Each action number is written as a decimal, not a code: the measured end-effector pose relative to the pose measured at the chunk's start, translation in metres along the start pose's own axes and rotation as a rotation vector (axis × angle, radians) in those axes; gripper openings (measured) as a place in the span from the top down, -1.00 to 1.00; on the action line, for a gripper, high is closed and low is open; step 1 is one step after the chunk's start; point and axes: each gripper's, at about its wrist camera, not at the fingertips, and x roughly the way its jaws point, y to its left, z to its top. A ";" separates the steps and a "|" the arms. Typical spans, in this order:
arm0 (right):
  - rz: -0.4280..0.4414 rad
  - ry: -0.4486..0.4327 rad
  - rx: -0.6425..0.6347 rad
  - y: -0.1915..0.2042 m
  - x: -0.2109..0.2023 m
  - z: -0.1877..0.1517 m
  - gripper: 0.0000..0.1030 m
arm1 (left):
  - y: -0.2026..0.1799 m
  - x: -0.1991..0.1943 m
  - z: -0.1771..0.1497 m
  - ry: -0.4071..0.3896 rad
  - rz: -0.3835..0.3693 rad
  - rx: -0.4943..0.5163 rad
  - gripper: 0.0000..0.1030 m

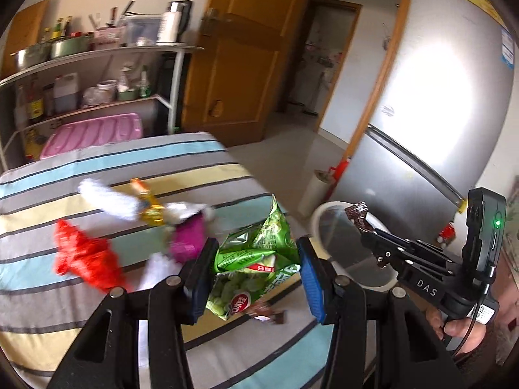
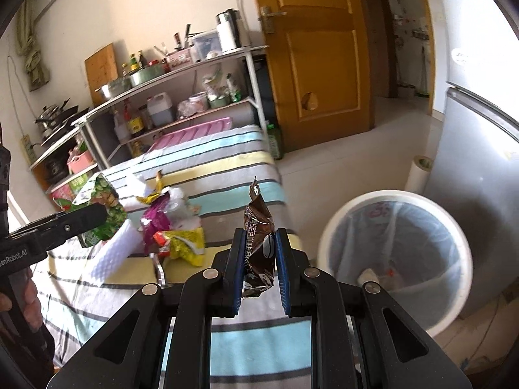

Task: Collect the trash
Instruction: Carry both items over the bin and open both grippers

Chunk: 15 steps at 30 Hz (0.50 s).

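My left gripper (image 1: 256,269) is shut on a crumpled green snack bag (image 1: 256,253), held above the striped table (image 1: 194,168). In the right wrist view the same green bag (image 2: 100,207) hangs in the left gripper (image 2: 97,215) at the left. My right gripper (image 2: 259,259) is shut on a brown coffee sachet (image 2: 259,227) that stands upright between the blue pads. It shows too as the right gripper (image 1: 365,231) holding the brown sachet (image 1: 356,214) over the white bin (image 1: 319,217). The bin (image 2: 331,236), lined with a clear bag, stands on the floor right of the table.
Loose trash lies on the table: a red wrapper (image 1: 81,253), a magenta packet (image 1: 188,240), white tissues (image 1: 107,197), a gold wrapper (image 1: 149,207), a yellow packet (image 2: 186,243). A metal shelf rack (image 2: 181,68), a wooden door (image 2: 318,48) and a silver fridge (image 2: 480,149) surround it.
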 end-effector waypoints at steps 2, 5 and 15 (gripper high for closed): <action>-0.016 -0.008 0.014 -0.009 -0.006 0.000 0.64 | -0.013 0.008 0.003 0.007 -0.029 0.010 0.01; -0.046 -0.018 0.035 -0.027 -0.013 0.000 0.64 | -0.034 0.024 0.007 0.031 -0.059 0.043 0.01; -0.160 -0.013 0.110 -0.096 -0.032 -0.006 0.64 | -0.104 0.076 0.016 0.108 -0.148 0.131 0.01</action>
